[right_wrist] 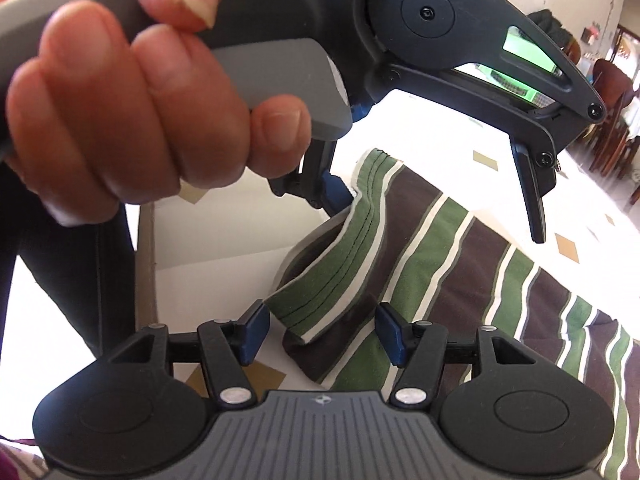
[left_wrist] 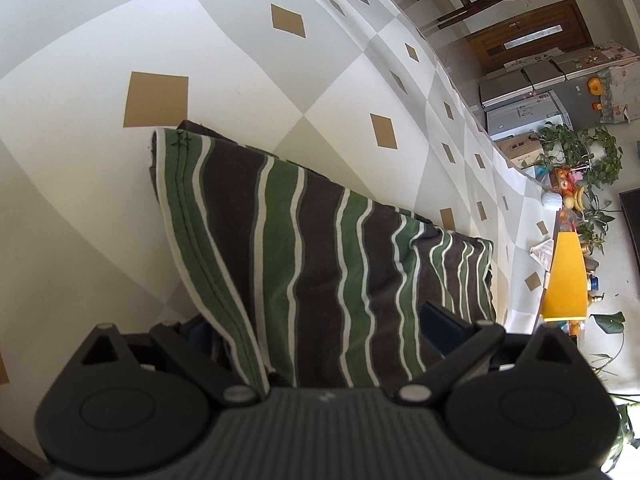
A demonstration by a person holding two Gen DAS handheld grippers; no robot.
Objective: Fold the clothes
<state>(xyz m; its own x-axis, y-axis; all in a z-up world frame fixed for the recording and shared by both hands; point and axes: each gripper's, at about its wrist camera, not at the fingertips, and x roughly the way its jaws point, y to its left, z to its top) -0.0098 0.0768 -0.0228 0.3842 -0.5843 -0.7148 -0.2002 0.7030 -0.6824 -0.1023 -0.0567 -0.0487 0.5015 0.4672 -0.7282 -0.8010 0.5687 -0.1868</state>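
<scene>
**Striped garment lifted at its hem**

Between the spread right gripper fingers a hem corner of the striped garment is seen, ungripped. Beyond, the left gripper, also wide apart, has cloth draped between its fingers. The soft, light fabric sags onto the bench; the stitched hem is judged the best hold.
</scene>
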